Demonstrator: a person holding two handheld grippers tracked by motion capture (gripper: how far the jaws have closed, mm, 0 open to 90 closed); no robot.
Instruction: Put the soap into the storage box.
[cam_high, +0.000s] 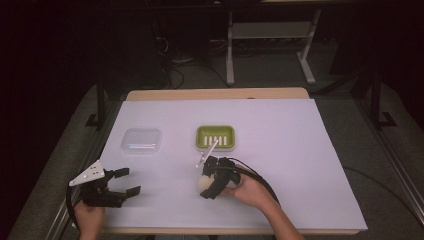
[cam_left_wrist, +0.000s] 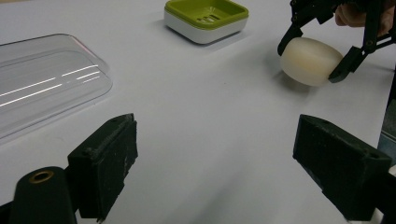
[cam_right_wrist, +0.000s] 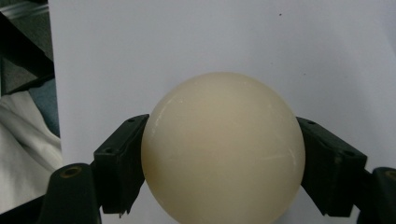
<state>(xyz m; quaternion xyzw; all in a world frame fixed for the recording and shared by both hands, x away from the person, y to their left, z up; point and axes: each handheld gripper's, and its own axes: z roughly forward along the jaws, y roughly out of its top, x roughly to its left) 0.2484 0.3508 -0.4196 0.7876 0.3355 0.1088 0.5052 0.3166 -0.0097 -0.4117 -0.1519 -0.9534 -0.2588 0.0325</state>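
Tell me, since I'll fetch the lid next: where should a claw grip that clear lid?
Grip the clear lid by its thin flared rim on the near long edge, coming in low from the left claw side; it lies flat, too broad to span.

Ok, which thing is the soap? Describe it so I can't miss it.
On the white sheet, look near the front edge, below the green dish. The soap is the cream, rounded bar between the right gripper jaws, unlike the flat clear lid farther left.

Bright, evenly lit white table sheet (cam_high: 280, 150); dark surroundings, soft shadows, slight blur.
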